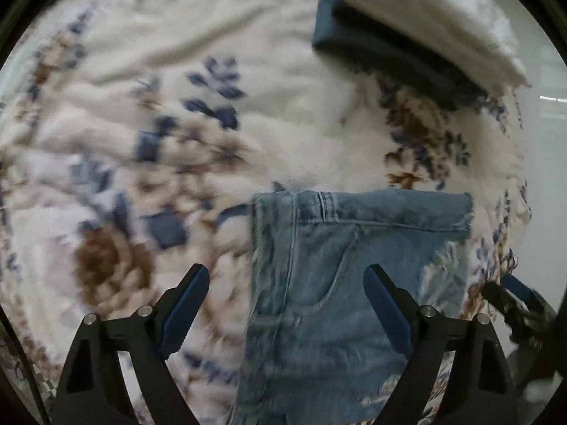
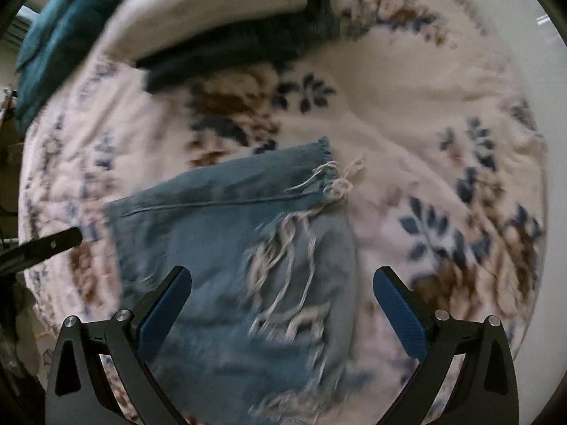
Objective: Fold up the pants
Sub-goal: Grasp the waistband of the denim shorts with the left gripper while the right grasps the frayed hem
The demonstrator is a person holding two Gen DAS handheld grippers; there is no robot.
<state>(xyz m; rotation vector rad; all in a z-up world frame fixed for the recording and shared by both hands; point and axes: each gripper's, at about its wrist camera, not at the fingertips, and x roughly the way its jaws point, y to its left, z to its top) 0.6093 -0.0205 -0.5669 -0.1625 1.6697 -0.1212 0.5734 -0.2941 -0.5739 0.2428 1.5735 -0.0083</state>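
Light blue ripped jeans lie folded on a white floral blanket. In the left wrist view my left gripper is open above the jeans' left part, holding nothing. In the right wrist view the jeans show frayed white threads and a cuff end. My right gripper is open above them, empty. The right gripper also shows at the right edge of the left wrist view. A tip of the left gripper shows at the left edge of the right wrist view.
A stack of folded clothes, a white piece over a dark one, lies at the far end of the blanket; it also shows in the right wrist view. A teal cloth lies at the far left. The blanket's edge is on the right.
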